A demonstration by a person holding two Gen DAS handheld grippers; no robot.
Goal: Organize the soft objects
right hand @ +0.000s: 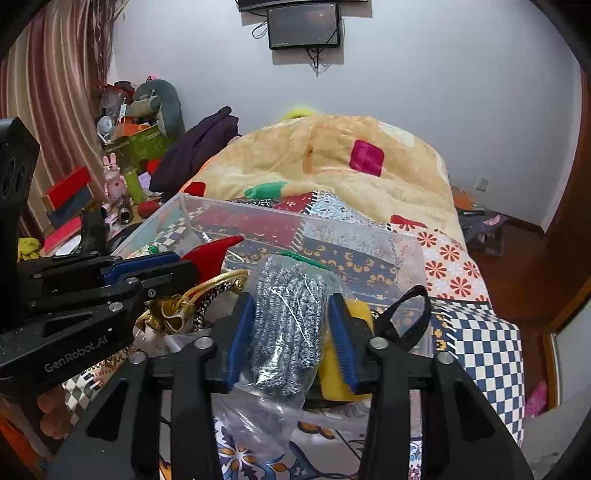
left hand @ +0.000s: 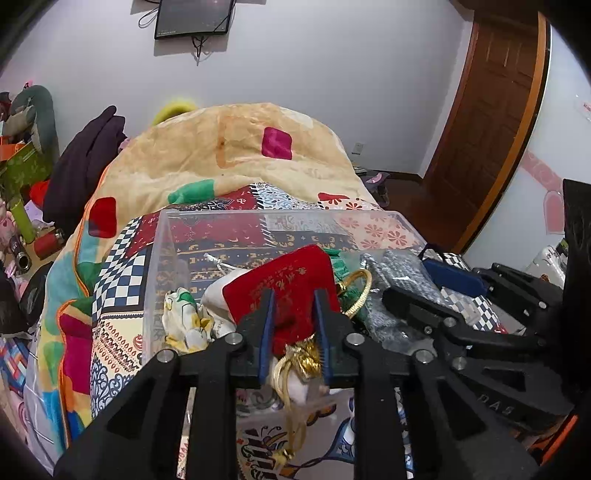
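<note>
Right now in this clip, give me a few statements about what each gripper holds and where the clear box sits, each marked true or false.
1. The left gripper is closed on a red pouch. True.
2. The right gripper grips a bare yellow sponge. False: it holds a grey knit item in a clear plastic bag; a yellow thing lies beside it.
3. The clear box sits on the patterned bedspread. True.
4. The red pouch has a green drawstring. False: its cord is gold.
5. A screen hangs on the wall. True.
</note>
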